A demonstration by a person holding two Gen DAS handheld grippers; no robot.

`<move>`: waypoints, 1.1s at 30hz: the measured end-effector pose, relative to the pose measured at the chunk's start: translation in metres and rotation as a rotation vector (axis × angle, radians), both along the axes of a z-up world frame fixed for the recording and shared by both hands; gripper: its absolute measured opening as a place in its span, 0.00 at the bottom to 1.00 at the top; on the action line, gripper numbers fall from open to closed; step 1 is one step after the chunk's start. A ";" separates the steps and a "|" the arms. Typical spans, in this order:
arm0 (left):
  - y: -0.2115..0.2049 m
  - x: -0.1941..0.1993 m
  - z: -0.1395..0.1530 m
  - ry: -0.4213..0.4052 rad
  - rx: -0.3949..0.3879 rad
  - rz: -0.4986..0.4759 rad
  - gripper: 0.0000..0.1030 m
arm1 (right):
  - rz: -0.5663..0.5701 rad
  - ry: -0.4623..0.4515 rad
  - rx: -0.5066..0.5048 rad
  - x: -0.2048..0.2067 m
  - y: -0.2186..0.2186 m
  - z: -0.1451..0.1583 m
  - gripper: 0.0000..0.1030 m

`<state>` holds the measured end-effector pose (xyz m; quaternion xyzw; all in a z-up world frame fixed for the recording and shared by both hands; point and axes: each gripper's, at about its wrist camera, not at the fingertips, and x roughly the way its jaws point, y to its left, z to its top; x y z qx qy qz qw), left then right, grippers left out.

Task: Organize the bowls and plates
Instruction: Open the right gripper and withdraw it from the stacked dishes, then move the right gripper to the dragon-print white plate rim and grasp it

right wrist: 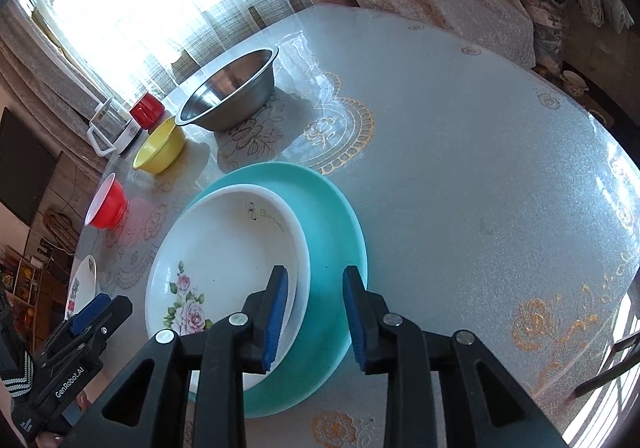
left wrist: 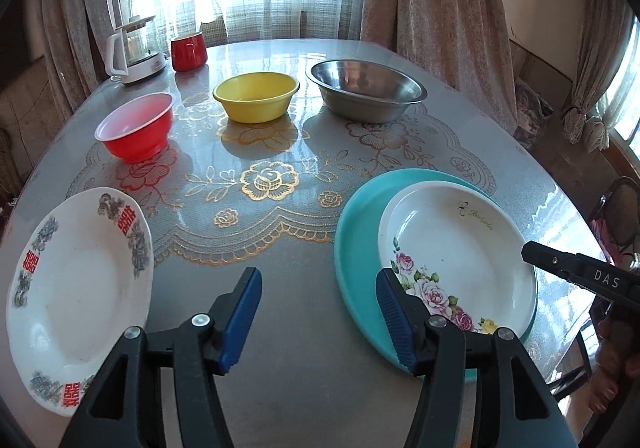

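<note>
A white rose-patterned plate (left wrist: 460,248) (right wrist: 224,248) lies off-centre on a larger teal plate (left wrist: 356,248) (right wrist: 332,215). My right gripper (right wrist: 316,320) is open, straddling the rose plate's near rim, one pad over the white plate and the other over the teal one, neither pressing. My left gripper (left wrist: 320,320) is open over bare tablecloth, with its right pad above the teal plate's left edge. A white plate with red characters (left wrist: 80,288) (right wrist: 82,280) lies at the near left. Further back stand a red bowl (left wrist: 136,127) (right wrist: 106,207), a yellow bowl (left wrist: 256,95) (right wrist: 158,147) and a steel bowl (left wrist: 366,89) (right wrist: 232,91).
A red mug (left wrist: 188,49) and a white glass kettle (left wrist: 134,51) stand at the far left edge of the round table (left wrist: 304,368). Curtains and a window lie behind it. A chair (left wrist: 616,207) stands at the right edge. A hand holds the right gripper's handle.
</note>
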<state>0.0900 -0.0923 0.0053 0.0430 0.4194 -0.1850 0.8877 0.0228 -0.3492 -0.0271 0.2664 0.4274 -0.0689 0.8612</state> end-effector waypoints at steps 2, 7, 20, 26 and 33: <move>0.006 -0.001 0.003 -0.005 0.002 0.013 0.64 | -0.004 -0.017 -0.026 -0.001 0.003 0.007 0.28; 0.022 -0.006 0.005 -0.015 0.019 0.052 0.68 | 0.012 -0.044 -0.076 0.000 0.015 0.022 0.29; 0.057 -0.017 -0.003 0.023 0.043 0.125 0.70 | 0.201 -0.084 -0.138 0.017 0.086 0.040 0.30; 0.080 -0.024 -0.002 0.035 0.030 0.161 0.70 | 0.324 -0.079 -0.158 0.029 0.130 0.039 0.30; 0.111 -0.032 0.009 0.023 -0.008 0.204 0.73 | 0.438 -0.061 -0.169 0.042 0.174 0.032 0.32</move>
